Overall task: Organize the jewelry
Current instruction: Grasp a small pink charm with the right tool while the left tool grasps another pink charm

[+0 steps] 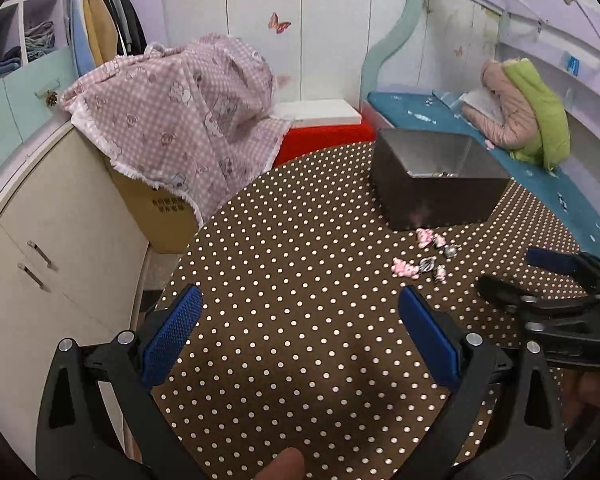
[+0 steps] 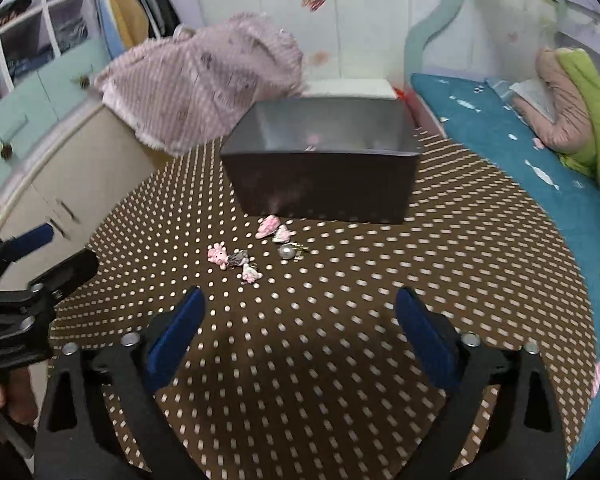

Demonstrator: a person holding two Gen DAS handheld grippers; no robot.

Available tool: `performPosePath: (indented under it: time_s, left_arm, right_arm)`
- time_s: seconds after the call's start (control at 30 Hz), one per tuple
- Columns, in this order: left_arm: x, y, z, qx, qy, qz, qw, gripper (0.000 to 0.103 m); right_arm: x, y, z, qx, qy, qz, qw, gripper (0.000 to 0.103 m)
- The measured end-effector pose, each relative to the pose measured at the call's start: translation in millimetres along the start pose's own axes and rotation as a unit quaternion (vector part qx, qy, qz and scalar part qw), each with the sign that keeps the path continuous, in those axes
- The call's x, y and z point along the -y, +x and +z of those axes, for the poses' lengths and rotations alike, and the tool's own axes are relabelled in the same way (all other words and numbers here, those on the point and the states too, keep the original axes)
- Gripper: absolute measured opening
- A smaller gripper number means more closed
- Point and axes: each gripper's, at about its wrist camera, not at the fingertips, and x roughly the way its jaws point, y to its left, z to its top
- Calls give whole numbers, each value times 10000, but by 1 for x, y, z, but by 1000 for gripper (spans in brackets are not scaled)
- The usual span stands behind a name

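Few jewelry pcs [image 2: 256,254] ahead of splayed right tongs [image 2: 300,320], nr box [image 2: 320,184]

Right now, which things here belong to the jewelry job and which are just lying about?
Job:
- jewelry pieces on the dotted tablecloth
- grey box
- left claw, right claw, both open

Lying about:
- pink checked cloth
- green and pink bedding

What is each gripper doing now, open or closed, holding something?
Left gripper: open, holding nothing.
Right gripper: open, holding nothing.
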Motion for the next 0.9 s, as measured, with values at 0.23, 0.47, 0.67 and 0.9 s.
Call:
performPosePath:
  time_s: [0.23, 0.47, 0.67, 0.9]
  left_arm:
    - [-1, 20, 1, -174, 37, 3, 9998, 98]
    - [6, 35, 8, -241, 125, -93, 9996, 98]
    - [29, 51, 15, -274, 382, -258, 9986, 98]
    - [61, 85, 19, -485, 868, -483, 9939, 98]
  right_arm:
    - [-18, 26, 1, -48, -344, 26, 9994, 45]
    - [-17, 26, -7, 62, -555, 56, 9984, 7]
    - [5, 12, -8, 200, -277, 73, 9994, 7]
    - [31, -8, -10, 242, 11, 41, 9997, 7]
